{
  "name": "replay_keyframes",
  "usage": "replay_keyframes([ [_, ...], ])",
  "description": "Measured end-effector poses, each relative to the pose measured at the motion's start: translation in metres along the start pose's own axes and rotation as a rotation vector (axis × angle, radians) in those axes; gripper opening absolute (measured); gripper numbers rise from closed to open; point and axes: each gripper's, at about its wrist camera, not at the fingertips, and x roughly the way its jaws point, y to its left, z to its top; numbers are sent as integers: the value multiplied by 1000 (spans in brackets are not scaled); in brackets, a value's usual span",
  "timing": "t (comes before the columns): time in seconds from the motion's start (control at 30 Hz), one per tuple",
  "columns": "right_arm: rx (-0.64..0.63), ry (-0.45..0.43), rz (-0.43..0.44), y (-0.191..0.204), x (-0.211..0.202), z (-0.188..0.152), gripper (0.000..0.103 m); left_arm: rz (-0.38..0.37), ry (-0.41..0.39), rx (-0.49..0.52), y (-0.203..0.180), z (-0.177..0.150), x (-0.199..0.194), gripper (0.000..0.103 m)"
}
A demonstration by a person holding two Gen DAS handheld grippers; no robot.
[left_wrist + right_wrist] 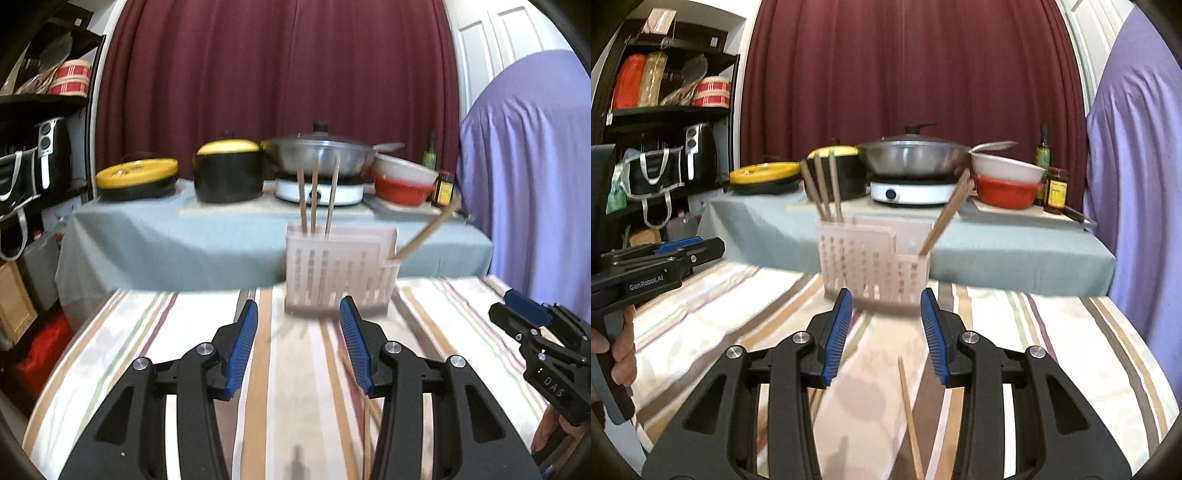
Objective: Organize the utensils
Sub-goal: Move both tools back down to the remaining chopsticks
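Now both the left tongs point(298, 325) and right tongs point(886, 314) gape empty before the slotted utensil holder point(873, 266) at the striped worktop's point(1052, 350) far edge; four chopsticks point(822, 188) stand inside, one loose chopstick point(910, 421) lies nearer

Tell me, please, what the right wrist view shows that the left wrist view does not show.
Only the right wrist view: a hand holding the left gripper's handle, and a loose chopstick lying clear on the striped cloth. Only the left wrist view: the right gripper seen from the side. Both: the utensil holder with three upright chopsticks and one leaning chopstick.
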Motion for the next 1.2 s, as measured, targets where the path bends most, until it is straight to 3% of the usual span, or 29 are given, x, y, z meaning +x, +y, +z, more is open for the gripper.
replay_keyframes([
  [0.3, -17, 62, 1, 21, -33, -53, 38, 27, 86, -14, 3, -48, -21, 46],
  [0.73, -58, 137, 61, 53, -59, -97, 38, 47, 151, -30, 12, -98, -49, 46],
  [1.2, -27, 245, 110, 58, -44, -122, 35, 37, 176, -34, 8, -112, -51, 46],
])
